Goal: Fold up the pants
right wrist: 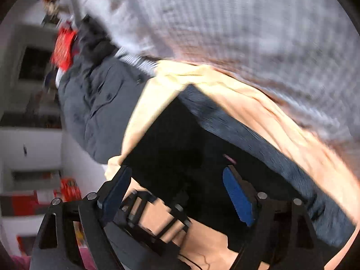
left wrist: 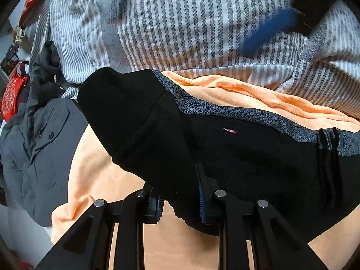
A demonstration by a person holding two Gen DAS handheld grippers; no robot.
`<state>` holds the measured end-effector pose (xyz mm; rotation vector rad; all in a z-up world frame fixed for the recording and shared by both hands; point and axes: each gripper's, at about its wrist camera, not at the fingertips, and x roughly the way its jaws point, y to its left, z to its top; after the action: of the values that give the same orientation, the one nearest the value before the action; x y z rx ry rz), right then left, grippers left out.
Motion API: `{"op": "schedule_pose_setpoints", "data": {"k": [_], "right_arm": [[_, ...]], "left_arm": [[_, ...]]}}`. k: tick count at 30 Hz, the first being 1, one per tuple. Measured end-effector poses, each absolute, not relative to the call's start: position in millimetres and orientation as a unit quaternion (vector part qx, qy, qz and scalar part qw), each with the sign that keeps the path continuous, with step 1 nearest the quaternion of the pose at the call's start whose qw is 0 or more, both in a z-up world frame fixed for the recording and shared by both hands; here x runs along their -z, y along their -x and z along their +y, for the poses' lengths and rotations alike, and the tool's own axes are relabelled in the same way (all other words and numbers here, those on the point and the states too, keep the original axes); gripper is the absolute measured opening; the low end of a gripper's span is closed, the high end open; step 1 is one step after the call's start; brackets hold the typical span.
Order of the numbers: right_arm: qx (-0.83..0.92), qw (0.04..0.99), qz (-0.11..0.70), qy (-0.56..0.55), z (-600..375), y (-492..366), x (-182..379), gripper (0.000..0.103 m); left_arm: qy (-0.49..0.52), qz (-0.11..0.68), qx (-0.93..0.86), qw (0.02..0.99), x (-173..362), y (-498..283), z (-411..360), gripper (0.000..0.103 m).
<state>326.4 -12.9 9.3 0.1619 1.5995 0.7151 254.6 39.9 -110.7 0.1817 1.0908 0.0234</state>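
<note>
Black pants [left wrist: 225, 157] with a grey patterned waistband [left wrist: 225, 112] and a small pink label lie on an orange sheet [left wrist: 101, 175]. At the bottom of the left wrist view my left gripper [left wrist: 178, 200] is shut on the pants' near edge, and black fabric fills the gap between its blue pads [left wrist: 201, 193]. In the blurred right wrist view my right gripper [right wrist: 177, 191] stands open just above the pants [right wrist: 180, 139] with nothing pinched. Below it the left gripper's black linkage [right wrist: 153, 213] shows. A blurred blue pad [left wrist: 270, 31] of the right gripper hangs over the bedding.
A grey-and-white striped duvet [left wrist: 180, 27] covers the far side. A dark grey padded jacket [left wrist: 38, 157] lies bunched at the left beside the sheet. Red items [left wrist: 11, 96] and white shelving [right wrist: 31, 135] stand beyond the left edge.
</note>
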Motion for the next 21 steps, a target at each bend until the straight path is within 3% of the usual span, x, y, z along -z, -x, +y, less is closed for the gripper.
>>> {"op": "schedule_pose_setpoints", "data": {"k": [11,12,13,14,15,21], "right_arm": [[-0.338,0.514,0.780,0.113,94,-319,45,0.087],[-0.333,0.512,0.783,0.116,92,-318,49,0.071],[-0.329,0.514,0.784,0.114,87,-318,51,0.044],[-0.329,0.518,0.782,0.104,82,-319,51,0.037],[-0.328,0.530,0.776,0.093,74,-320,48,0.020],[-0.335,0.609,0.718,0.046,19,-311,14,0.018]], "left_arm": [[-0.106,0.506,-0.011,0.856,106,-251,33,0.025],[-0.106,0.507,-0.010,0.855,106,-251,33,0.025],[-0.103,0.511,-0.009,0.854,107,-250,34,0.025],[-0.098,0.513,-0.008,0.853,106,-249,34,0.025],[-0.095,0.511,-0.004,0.854,105,-248,34,0.025],[-0.102,0.484,0.038,0.868,77,-239,10,0.025]]}}
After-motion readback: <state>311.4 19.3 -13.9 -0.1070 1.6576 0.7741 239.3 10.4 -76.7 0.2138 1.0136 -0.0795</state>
